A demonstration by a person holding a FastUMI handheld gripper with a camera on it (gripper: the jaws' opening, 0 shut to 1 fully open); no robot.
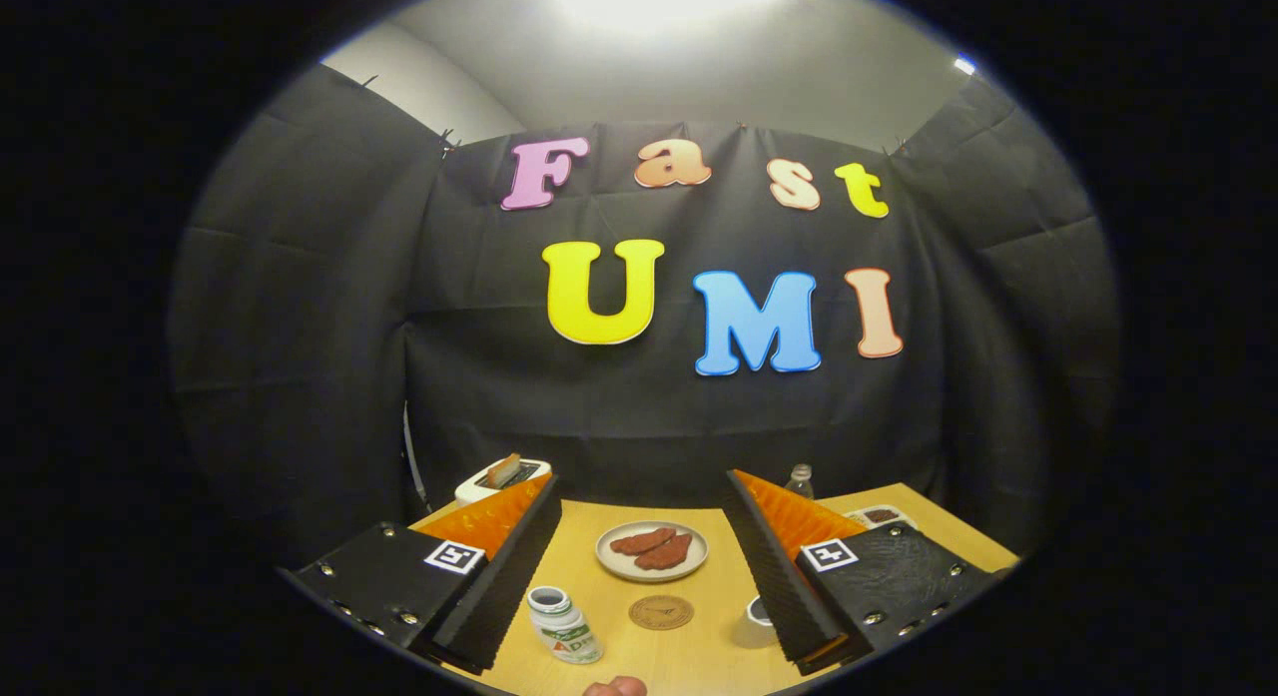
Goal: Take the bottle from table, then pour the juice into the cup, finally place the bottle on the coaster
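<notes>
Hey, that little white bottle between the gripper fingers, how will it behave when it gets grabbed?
The bottle stands upright, short and squat on the table, so it probably resists tipping. It looks like smooth plastic with a label, so it may slip a little. Its top seems open, so tilting could spill. The gripper is open, fingers either side.

— How many bottles on the table (689,651)?
— Two: one small open bottle (562,626) near the left finger, one clear bottle (799,479) far back.
— Cups?
— One cup (759,612), partly hidden by the right finger.
— Coasters and plates?
— One round coaster (661,612), one plate (651,551) holding two reddish pieces.
— Anything else?
— One white toaster-like appliance (502,479), one small tray (879,516), probably. One gripper (649,566), two fingers spread apart, gripping nothing.
</notes>
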